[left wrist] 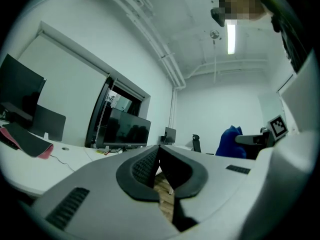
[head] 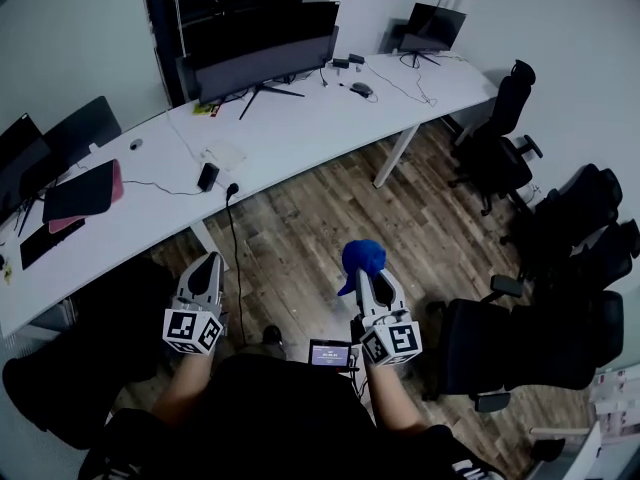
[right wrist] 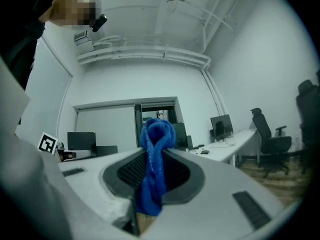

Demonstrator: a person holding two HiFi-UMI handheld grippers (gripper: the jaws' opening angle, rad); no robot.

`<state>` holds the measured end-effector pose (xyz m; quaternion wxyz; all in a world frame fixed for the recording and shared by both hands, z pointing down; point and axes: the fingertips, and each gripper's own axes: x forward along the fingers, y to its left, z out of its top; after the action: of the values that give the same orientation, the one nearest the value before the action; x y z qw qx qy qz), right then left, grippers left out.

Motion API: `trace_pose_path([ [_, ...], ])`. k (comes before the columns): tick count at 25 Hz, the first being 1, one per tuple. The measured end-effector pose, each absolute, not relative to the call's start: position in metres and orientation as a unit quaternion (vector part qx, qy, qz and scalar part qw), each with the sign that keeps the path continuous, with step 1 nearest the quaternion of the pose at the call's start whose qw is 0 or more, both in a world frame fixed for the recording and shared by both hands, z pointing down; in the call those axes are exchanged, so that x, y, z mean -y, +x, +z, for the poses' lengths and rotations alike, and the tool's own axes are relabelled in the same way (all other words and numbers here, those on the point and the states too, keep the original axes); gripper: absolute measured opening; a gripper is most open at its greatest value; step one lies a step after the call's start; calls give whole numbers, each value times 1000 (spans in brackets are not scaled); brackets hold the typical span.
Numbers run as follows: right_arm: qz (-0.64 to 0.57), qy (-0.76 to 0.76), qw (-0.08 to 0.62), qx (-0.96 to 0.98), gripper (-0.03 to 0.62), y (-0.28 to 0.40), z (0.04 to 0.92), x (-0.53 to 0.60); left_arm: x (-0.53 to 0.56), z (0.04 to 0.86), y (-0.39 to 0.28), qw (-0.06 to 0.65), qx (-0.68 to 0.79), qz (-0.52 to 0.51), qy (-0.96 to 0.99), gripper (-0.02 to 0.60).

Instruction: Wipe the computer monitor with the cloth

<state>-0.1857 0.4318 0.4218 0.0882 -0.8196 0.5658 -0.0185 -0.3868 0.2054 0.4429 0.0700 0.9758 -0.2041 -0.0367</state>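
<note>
Approach is the step in hand, as I judge it: no wiping has begun. The right gripper has its fingers clenched on a blue fleecy cloth, which bunches in a loop above the fingertips and hangs down between the pads. The left gripper has its fingers pressed together at the tips with nothing between them.

The wide black computer monitor stands well ahead of both pairs of fingers and slightly left of the right ones, on a long white curved table. A stretch of wood-plank floor lies between the fingers and the table edge.

The next move likely calls for carrying the cloth forward and up until its loose end faces the screen. The right fingers should stay tight so the cloth does not slip. The left fingers could steady the monitor's stand or frame.

Beyond the right fingers a smaller dark monitor sits at the table's far end. Black office chairs crowd the floor to the right of them. The walls are plain white, and cables trail across the table.
</note>
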Motion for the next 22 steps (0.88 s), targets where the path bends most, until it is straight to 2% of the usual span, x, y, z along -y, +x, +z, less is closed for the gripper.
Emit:
trace_pose_path([
  [14, -11, -816, 79, -573, 74, -70, 420, -326, -93, 450, -250, 81, 193, -39, 977, -5],
  [22, -23, -785, 75, -615, 74, 37, 451, -258, -46, 467, -168, 77, 244, -32, 966, -5],
])
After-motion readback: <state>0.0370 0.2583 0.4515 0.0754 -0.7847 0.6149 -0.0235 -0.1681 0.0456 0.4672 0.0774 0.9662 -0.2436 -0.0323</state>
